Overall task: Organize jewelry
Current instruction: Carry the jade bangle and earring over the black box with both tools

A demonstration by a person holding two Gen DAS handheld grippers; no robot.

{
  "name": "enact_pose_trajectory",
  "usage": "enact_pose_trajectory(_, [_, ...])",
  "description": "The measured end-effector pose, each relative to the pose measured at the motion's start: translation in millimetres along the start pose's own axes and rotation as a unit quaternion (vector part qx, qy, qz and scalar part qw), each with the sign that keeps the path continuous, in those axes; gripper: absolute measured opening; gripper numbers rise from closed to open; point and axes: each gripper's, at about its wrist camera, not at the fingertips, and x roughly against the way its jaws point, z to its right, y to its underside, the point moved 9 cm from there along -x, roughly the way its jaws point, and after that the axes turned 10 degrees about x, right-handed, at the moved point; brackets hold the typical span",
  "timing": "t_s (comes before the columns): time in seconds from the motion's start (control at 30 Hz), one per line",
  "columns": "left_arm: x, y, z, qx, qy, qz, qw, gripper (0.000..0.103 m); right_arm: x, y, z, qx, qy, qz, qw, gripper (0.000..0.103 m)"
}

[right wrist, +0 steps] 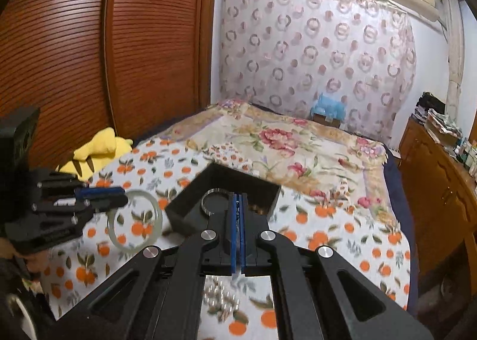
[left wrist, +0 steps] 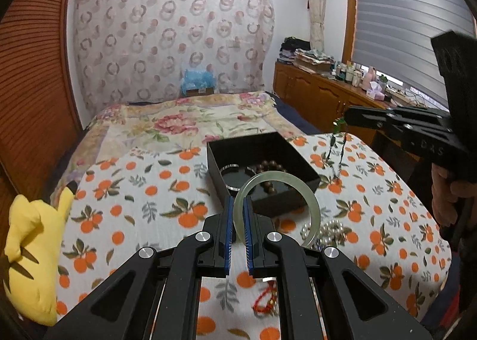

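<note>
The pale green bangle [left wrist: 277,191] is pinched by its rim between the blue pads of the left hand-held gripper [left wrist: 238,214], held up above the orange-print cloth [left wrist: 125,191] on the bed, just in front of the black box [left wrist: 262,143]. Inside the box lie a dark bangle [left wrist: 235,176] and a brown bead bracelet [left wrist: 269,167]. The right hand-held gripper [left wrist: 342,122] has its jaws pressed together on a thin dark green beaded necklace [left wrist: 338,146], which hangs to the right of the box. On the cloth near the bangle lies a pile of pearls [left wrist: 331,229], and a red cord bracelet [left wrist: 265,301] lies beneath the left gripper. A yellow plush toy [left wrist: 32,250] sits at the left edge of the bed.
</note>
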Motion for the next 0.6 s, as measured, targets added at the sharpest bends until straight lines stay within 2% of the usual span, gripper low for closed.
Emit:
enact_pose_trajectory(0.2, [-7,-15,1,-0.007,-0.01,0.009,0.9999,0.006,-25,-11,7,-0.014,-0.007,-0.01,1.0,0.002])
enact_pose_trajectory(0.43, [-17,-24,-4,-0.008,-0.02,0.009,0.9997,0.006,-61,4,6,-0.031,-0.022,-0.039,0.999,0.004])
enact_pose_trajectory(0.47, [-20,-25,-5,-0.008,-0.022,0.007,0.9997,0.006,-64,6,6,-0.039,-0.027,-0.042,0.998,0.004])
enact_pose_trajectory(0.5, [-21,-25,-5,-0.008,-0.023,0.006,0.9997,0.006,-68,9,5,-0.046,-0.034,-0.043,0.997,0.01])
enact_pose_trajectory(0.53, [-23,-26,-6,-0.008,-0.024,0.005,0.9997,0.006,-70,11,5,-0.05,-0.038,-0.044,0.997,0.012])
enact_pose_trajectory(0.6, [-29,-28,-6,-0.007,-0.024,0.001,0.9997,0.006,-72,14,10,-0.051,-0.032,-0.046,0.997,0.013])
